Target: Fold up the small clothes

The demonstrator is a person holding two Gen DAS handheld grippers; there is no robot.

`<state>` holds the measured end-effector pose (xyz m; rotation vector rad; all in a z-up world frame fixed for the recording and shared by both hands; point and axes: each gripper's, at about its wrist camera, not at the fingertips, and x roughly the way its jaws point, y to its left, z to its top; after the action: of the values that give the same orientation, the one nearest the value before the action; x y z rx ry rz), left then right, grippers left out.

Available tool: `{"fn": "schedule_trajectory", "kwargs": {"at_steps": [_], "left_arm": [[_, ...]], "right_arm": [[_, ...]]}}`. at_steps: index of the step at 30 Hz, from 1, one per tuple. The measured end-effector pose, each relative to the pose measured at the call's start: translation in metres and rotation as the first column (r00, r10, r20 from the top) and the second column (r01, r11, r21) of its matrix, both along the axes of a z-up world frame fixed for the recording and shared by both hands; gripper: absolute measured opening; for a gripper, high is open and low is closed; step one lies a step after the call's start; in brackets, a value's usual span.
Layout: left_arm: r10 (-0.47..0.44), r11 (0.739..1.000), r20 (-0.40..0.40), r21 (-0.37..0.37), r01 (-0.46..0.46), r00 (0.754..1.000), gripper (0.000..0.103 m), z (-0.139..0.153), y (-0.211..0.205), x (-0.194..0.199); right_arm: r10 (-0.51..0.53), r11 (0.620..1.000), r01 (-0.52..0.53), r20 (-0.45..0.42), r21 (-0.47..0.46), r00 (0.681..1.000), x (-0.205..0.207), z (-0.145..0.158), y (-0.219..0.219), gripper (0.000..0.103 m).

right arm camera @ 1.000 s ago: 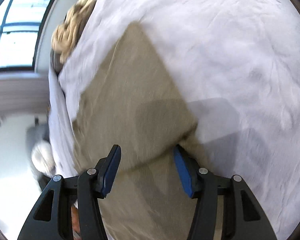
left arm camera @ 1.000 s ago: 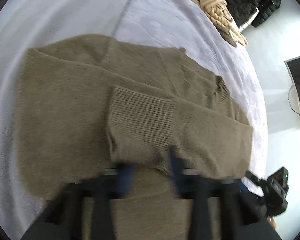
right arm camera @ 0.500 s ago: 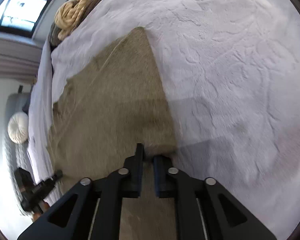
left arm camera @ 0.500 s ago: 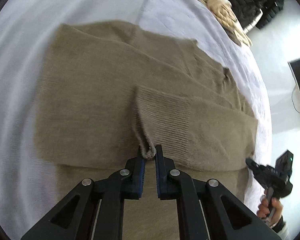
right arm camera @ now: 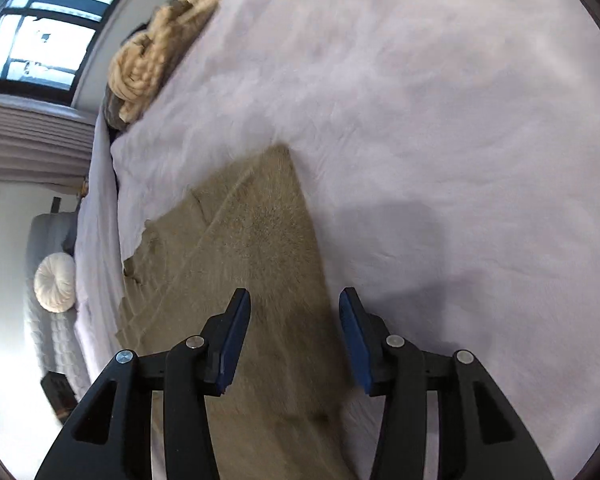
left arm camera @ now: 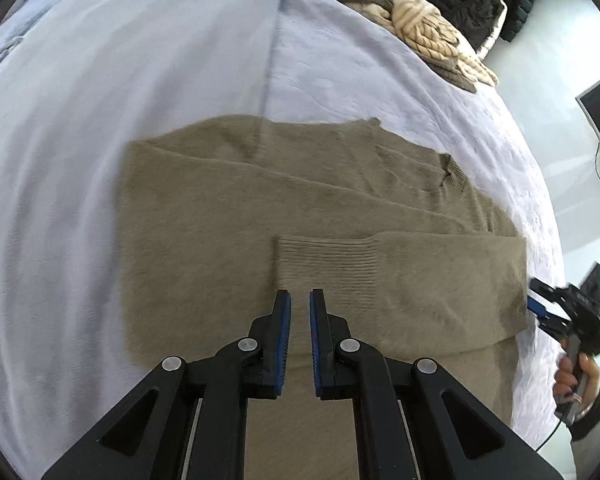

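We log: right claw (right arm camera: 294, 304), jaws just opening, parted above olive knit sweater (right arm camera: 236, 264), nothing gripped. Sweater flat on white bed (right arm camera: 440, 120). Cream cable-knit pile (right arm camera: 152, 56) far corner. Window (right arm camera: 48, 28), round cushion (right arm camera: 55, 276) left.

The sweater (left arm camera: 300, 200) was a matt, fuzzy olive knit, its folded-over cuff (left arm camera: 328, 268) ribbed in fine lines. It lay on a bedspread (left arm camera: 360, 68) of pale, soft cloth with a faint embossed texture, beside a chunky cream cable-knit throw (left arm camera: 428, 36). The left gripper (left arm camera: 300, 304) was matt black plastic with blue pads (left arm camera: 286, 320) and shiny metal screws.
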<state>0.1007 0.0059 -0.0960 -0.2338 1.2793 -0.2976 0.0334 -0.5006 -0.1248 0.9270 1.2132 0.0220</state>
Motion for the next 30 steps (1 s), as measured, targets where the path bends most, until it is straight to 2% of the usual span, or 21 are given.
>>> {"fn": "schedule_trajectory", "kwargs": {"at_steps": [2,3,6,10,12,14,17,20,23,26,28,30], "left_arm": [[-0.009,0.999,-0.009,0.034,0.009,1.000,0.010,-0.009,-0.011,0.002],[-0.012,0.999,-0.011,0.049,0.012,1.000,0.010,-0.013,-0.015,0.002],[-0.015,0.996,-0.019,0.092,0.017,1.000,0.010,-0.023,-0.020,0.000],[-0.039,0.993,-0.012,0.107,0.040,0.999,0.010,-0.030,-0.024,-0.002],[-0.045,0.992,-0.012,0.118,0.047,0.999,0.010,-0.030,-0.026,-0.003],[-0.052,0.991,-0.014,0.126,0.053,0.999,0.010,-0.027,-0.026,-0.003],[-0.049,0.988,-0.016,0.145,0.051,0.999,0.010,-0.021,-0.021,-0.007],[-0.036,0.990,-0.011,0.134,0.037,0.999,0.010,-0.012,-0.012,-0.012],[-0.036,0.992,0.007,0.124,0.034,0.999,0.010,-0.005,-0.011,-0.014],[-0.057,0.988,-0.010,0.145,0.058,0.998,0.010,-0.012,-0.020,-0.013],[-0.067,0.982,-0.032,0.175,0.071,0.997,0.010,-0.024,-0.026,-0.014],[-0.071,0.978,-0.022,0.194,0.074,0.997,0.010,-0.028,-0.027,-0.016]], "right_arm": [[0.012,1.000,-0.011,-0.028,0.020,1.000,0.007,-0.001,0.007,0.009],[0.029,1.000,-0.029,-0.012,-0.012,1.000,0.008,0.007,0.013,0.009],[0.152,0.962,-0.137,0.046,-0.236,0.987,0.012,0.042,0.031,0.008],[0.227,0.900,-0.232,-0.056,-0.370,0.972,0.018,0.025,0.033,0.009],[0.226,0.893,-0.236,-0.072,-0.382,0.972,0.016,0.015,0.033,0.009],[0.178,0.905,-0.189,-0.064,-0.381,0.982,0.010,0.019,0.032,0.010],[0.137,0.897,-0.155,-0.074,-0.413,0.988,-0.002,0.033,0.035,0.012],[0.145,0.882,-0.146,-0.036,-0.448,0.989,-0.015,0.054,0.043,0.013],[0.194,0.889,-0.172,0.008,-0.423,0.981,-0.023,0.065,0.058,0.013],[0.246,0.877,-0.228,-0.014,-0.422,0.969,-0.019,0.057,0.078,0.014],[0.262,0.865,-0.268,-0.074,-0.424,0.962,-0.019,0.039,0.085,0.014],[0.250,0.875,-0.275,-0.116,-0.397,0.961,-0.023,0.024,0.084,0.013]]}}
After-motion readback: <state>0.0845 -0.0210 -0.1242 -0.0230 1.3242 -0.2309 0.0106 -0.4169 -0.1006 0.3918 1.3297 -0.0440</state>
